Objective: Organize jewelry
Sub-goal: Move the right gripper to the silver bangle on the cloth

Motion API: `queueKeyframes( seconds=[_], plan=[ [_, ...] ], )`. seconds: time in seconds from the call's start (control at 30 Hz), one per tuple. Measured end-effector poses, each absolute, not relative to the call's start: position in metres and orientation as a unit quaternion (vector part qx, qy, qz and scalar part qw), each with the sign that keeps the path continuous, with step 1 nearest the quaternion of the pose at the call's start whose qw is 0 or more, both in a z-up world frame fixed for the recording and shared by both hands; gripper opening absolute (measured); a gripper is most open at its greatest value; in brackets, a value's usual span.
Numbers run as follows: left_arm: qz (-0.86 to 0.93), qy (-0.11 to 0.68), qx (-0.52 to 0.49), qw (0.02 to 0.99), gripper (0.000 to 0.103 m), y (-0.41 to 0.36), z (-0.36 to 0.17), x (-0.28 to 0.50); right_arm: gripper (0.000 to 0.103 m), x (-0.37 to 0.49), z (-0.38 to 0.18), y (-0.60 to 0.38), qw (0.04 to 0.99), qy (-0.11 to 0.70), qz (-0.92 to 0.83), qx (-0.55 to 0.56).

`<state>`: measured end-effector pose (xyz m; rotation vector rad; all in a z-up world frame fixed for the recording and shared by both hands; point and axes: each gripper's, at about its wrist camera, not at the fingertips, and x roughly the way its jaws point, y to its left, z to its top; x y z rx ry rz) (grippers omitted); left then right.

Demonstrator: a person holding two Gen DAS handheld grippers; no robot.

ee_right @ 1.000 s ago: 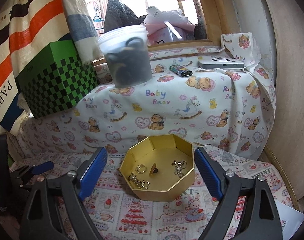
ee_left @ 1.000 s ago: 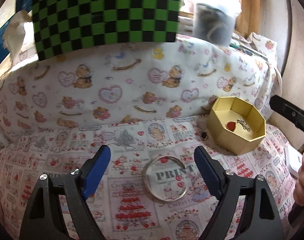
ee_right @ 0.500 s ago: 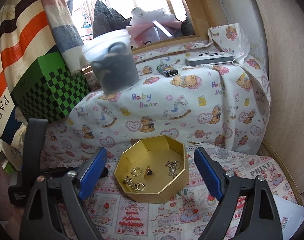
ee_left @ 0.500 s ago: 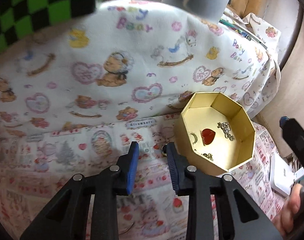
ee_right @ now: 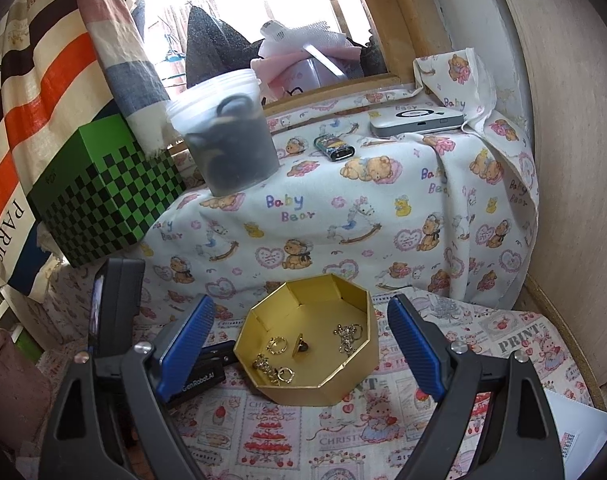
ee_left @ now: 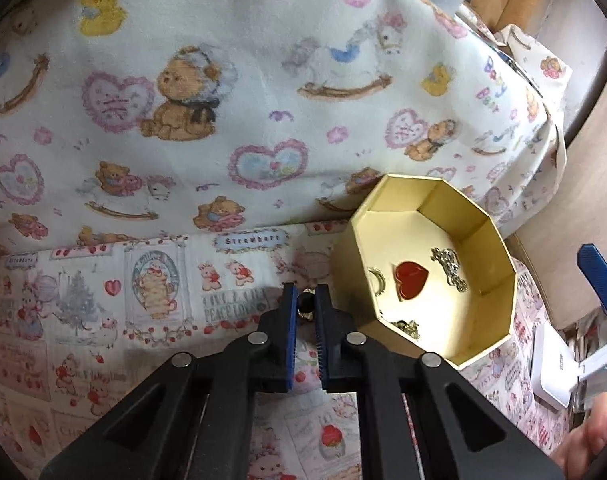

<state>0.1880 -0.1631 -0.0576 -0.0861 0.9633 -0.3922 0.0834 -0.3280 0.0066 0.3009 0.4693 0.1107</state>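
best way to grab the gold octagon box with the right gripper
Grip the gold octagonal box across two opposite flat walls, coming from above and in front, where the open right gripper already frames it. The walls are straight, parallel in pairs and upright, so the pads would likely sit flat. Avoid pinching a single thin wall: it looks like card and could bend, spilling the jewelry inside.

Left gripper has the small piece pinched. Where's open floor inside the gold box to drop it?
In the gold octagonal box, floor is bare along the back walls. The red heart pendant, ring, silver chain and gold chain crowd the middle and front.
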Motion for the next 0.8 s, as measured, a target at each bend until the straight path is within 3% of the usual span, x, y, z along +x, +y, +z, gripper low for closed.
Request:
queueKeyframes(
  seconds=[0.47,0.8],
  plan=[
    [-0.154,0.397,0.023,0.904,0.007,-0.117,-0.012,0.116,0.087,0.079,0.008,-0.314,0.961,0.23,0.072,0.133],
    [-0.098,0.332,-0.038,0.937,0.007,-0.034,0.023,0.072,0.087,0.075,-0.006,-0.254,0.949,0.264,0.158,0.067]
  ],
)
